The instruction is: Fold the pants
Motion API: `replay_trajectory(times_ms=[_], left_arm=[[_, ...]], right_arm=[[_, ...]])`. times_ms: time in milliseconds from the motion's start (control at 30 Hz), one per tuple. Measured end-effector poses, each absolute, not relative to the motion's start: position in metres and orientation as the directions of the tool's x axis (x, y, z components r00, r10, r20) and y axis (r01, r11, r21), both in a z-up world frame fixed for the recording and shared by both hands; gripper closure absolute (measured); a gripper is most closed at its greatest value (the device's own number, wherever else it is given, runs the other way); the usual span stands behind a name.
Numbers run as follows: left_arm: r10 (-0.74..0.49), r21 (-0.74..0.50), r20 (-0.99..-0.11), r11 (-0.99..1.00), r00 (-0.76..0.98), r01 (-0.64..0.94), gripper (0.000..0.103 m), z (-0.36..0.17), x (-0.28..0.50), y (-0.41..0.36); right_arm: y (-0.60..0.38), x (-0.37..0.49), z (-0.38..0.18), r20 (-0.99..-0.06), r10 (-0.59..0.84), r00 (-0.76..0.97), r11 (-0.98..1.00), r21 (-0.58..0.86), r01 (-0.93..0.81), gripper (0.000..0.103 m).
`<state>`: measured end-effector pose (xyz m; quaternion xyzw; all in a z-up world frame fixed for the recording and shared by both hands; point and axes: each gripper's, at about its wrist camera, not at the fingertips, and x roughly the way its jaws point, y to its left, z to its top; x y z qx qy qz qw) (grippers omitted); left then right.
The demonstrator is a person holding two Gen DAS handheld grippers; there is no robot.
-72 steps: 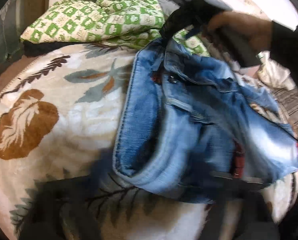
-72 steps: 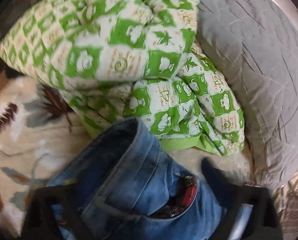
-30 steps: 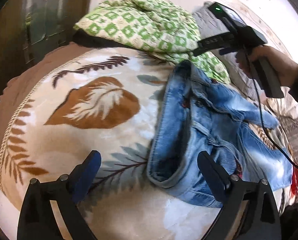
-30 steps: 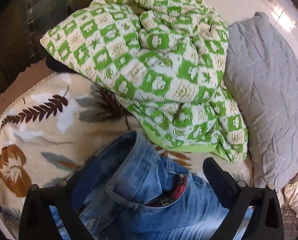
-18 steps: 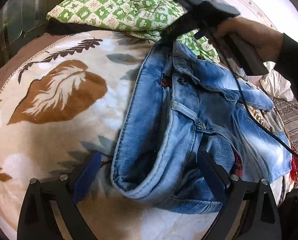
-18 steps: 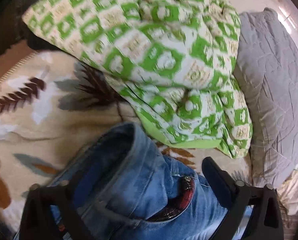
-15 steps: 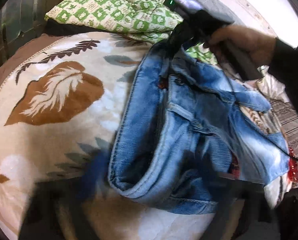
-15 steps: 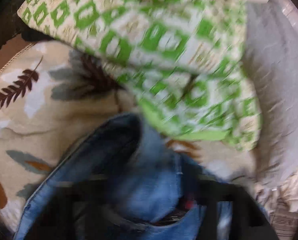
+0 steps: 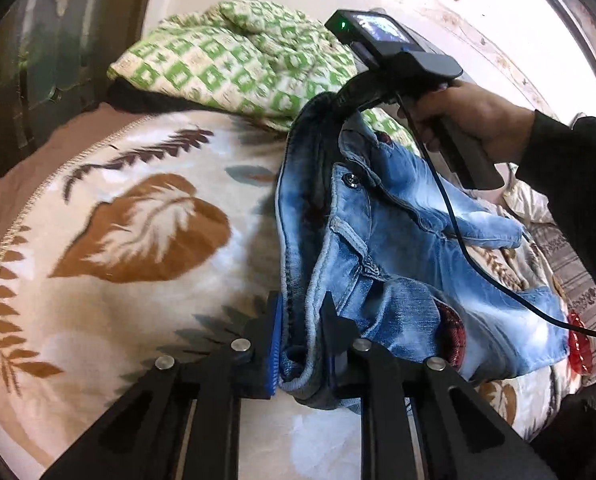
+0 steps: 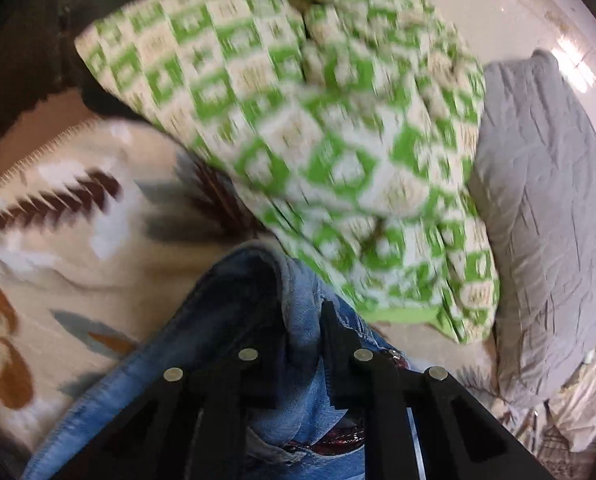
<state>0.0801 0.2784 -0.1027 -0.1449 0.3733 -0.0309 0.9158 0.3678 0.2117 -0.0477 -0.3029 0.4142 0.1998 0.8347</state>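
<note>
Gripping denim jeans at 2 waistband points: left gripper clamped on near end, right gripper clamped on far end, apparently. Waistband axis runs between grippers; legs trail right over leaf-print blanket.

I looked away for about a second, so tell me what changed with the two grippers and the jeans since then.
Both grippers closed. The left gripper, open a second ago, is now shut on the near end of the jeans waistband. The right gripper is now shut on the far end and has lifted it slightly. The green checked quilt, grey pillow and leaf-print blanket stayed put.
</note>
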Motion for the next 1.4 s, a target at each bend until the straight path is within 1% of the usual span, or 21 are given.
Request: replay_trajectory(times_ms=[100, 200, 300, 333, 367, 400, 433, 467, 500, 533, 567, 700, 833, 900, 1067, 1233, 1400], left_arm=[[-0.154, -0.295, -0.678, 0.952, 0.718, -0.075, 0.085, -0.103, 0.076, 0.285], [-0.151, -0.284, -0.705, 0.956, 0.693, -0.080, 0.085, -0.113, 0.077, 0.285], [-0.160, -0.289, -0.713, 0.954, 0.683, -0.078, 0.085, -0.115, 0.078, 0.285], [-0.161, -0.290, -0.719, 0.954, 0.676, -0.082, 0.084, -0.117, 0.080, 0.285], [-0.156, -0.287, -0.730, 0.954, 0.665, -0.090, 0.079, -0.119, 0.082, 0.285], [-0.147, -0.280, -0.739, 0.955, 0.657, -0.101, 0.073, -0.121, 0.083, 0.285], [-0.133, -0.272, -0.746, 0.955, 0.653, -0.115, 0.063, -0.122, 0.083, 0.286], [-0.112, -0.263, -0.749, 0.955, 0.653, -0.137, 0.046, -0.122, 0.082, 0.287], [-0.085, -0.257, -0.747, 0.952, 0.660, -0.168, 0.035, -0.121, 0.081, 0.291], [-0.064, -0.258, -0.742, 0.946, 0.667, -0.196, 0.013, -0.121, 0.080, 0.295], [-0.039, -0.268, -0.737, 0.933, 0.675, -0.239, 0.003, -0.120, 0.078, 0.301], [-0.057, -0.331, -0.717, 0.905, 0.695, -0.268, 0.002, -0.118, 0.073, 0.310], [-0.041, -0.302, -0.705, 0.920, 0.708, -0.248, 0.002, -0.108, 0.076, 0.298], [-0.016, -0.259, -0.699, 0.937, 0.714, -0.232, 0.002, -0.101, 0.080, 0.287], [0.018, -0.135, -0.692, 0.979, 0.721, -0.154, 0.002, -0.080, 0.090, 0.240], [-0.075, -0.152, -0.693, 0.987, 0.717, -0.044, 0.002, -0.061, 0.114, 0.180], [-0.093, -0.112, -0.691, 0.993, 0.717, 0.021, 0.002, -0.036, 0.129, 0.116]], right_arm=[[0.231, 0.359, -0.040, -0.799, 0.122, 0.589, 0.727, -0.332, -0.601, 0.088], [0.250, 0.355, -0.054, -0.808, 0.089, 0.583, 0.717, -0.354, -0.600, 0.088], [0.251, 0.359, -0.068, -0.818, 0.064, 0.572, 0.729, -0.353, -0.587, 0.088], [0.249, 0.362, -0.071, -0.823, 0.062, 0.564, 0.734, -0.345, -0.585, 0.088], [0.246, 0.364, -0.074, -0.828, 0.061, 0.557, 0.740, -0.337, -0.581, 0.086], [0.245, 0.367, -0.075, -0.834, 0.063, 0.548, 0.752, -0.321, -0.575, 0.078], [0.243, 0.368, -0.075, -0.838, 0.070, 0.541, 0.762, -0.305, -0.572, 0.069], [0.240, 0.371, -0.077, -0.844, 0.072, 0.531, 0.767, -0.293, -0.571, 0.031], [0.239, 0.371, -0.077, -0.843, 0.072, 0.533, 0.769, -0.293, -0.568, 0.004], [0.239, 0.369, -0.076, -0.833, 0.083, 0.547, 0.769, -0.295, -0.567, 0.001], [0.237, 0.367, -0.073, -0.819, 0.101, 0.565, 0.769, -0.297, -0.567, 0.000], [0.223, 0.367, -0.072, -0.839, 0.113, 0.532, 0.774, -0.262, -0.577, 0.000], [0.186, 0.361, -0.060, -0.830, 0.132, 0.542, 0.804, -0.230, -0.548, 0.000], [0.158, 0.360, -0.052, -0.831, 0.138, 0.539, 0.821, -0.208, -0.531, 0.000], [0.042, 0.350, -0.031, -0.825, 0.103, 0.556, 0.885, -0.179, -0.430, 0.000], [-0.114, 0.316, -0.021, -0.824, 0.070, 0.562, 0.968, -0.080, -0.237, 0.000], [-0.229, 0.256, -0.014, -0.797, 0.044, 0.602, 0.994, -0.026, -0.107, 0.000]])
